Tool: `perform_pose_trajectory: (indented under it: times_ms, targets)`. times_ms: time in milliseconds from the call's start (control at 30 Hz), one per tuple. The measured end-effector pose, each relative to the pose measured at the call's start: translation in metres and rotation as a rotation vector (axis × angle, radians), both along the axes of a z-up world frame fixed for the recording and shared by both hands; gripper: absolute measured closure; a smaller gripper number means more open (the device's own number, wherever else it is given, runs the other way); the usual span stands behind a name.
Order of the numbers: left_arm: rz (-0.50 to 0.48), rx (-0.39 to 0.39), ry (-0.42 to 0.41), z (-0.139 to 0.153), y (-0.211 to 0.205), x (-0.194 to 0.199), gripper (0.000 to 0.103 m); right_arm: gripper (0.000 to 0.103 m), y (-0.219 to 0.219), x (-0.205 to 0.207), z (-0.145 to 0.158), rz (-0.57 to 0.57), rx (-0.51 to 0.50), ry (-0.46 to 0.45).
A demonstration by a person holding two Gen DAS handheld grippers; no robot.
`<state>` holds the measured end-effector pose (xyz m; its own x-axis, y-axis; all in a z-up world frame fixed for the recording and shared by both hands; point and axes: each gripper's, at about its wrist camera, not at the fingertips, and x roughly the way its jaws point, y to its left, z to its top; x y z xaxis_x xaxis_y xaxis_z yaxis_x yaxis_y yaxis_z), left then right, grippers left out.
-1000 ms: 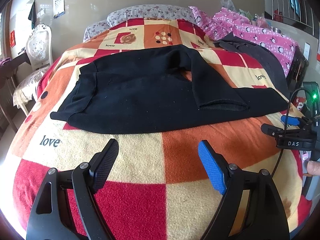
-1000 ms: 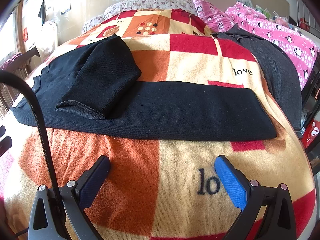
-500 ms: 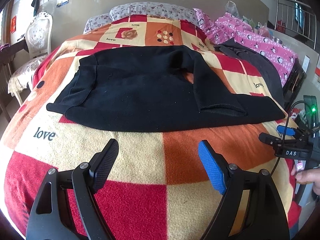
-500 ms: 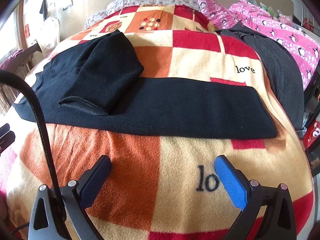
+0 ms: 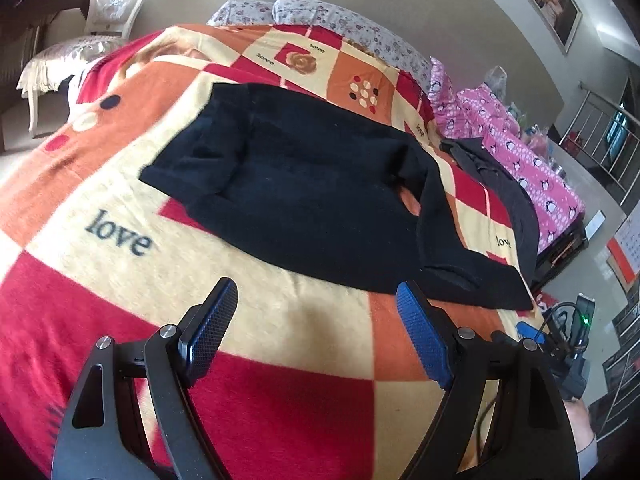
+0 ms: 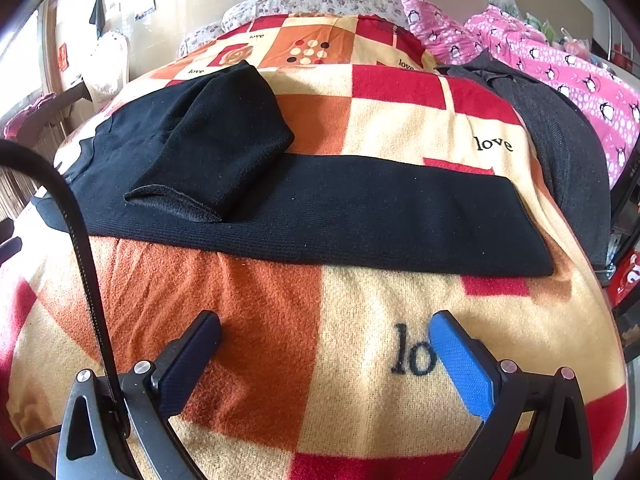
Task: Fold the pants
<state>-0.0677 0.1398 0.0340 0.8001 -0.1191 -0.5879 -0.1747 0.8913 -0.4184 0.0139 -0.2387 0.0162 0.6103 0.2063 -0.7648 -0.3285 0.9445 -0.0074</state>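
Both tongs [image 5: 316,328] [image 6: 324,344] agape, above blanket [image 6: 360,312] (pants [image 6: 320,208] untouched)

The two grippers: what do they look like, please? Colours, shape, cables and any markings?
The left gripper has a black angular frame with silver screws; one finger pad is bright blue, the other dark and textured. The right gripper is built alike, with one bright blue pad and one dark navy. A black cable curves up past its frame. No readable marking shows on either.
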Motion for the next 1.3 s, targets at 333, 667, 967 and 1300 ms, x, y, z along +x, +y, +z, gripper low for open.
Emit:
perform_pose_trajectory:
  times_ms: [333,667,967,1300]
  targets:
    - [0.214,-0.351,0.079,-0.028,0.111,0.039,0.021,0.0,0.001,-0.001,-0.001,-0.003,0.001,-0.016]
    - [0.126,-0.413,0.007,-0.031,0.113,0.059,0.03,0.0,0.0,-0.001,-0.001,-0.002,0.004,-0.016]
    - [0.234,-0.302,0.049,-0.034,0.112,0.057,0.092,0.0,0.0,0.002,0.001,0.018,-0.004,0.025]
    - [0.21,-0.113,0.055,-0.026,0.087,0.063,0.095,0.024,-0.148,0.022,0.047,-0.275,0.567,0.082]
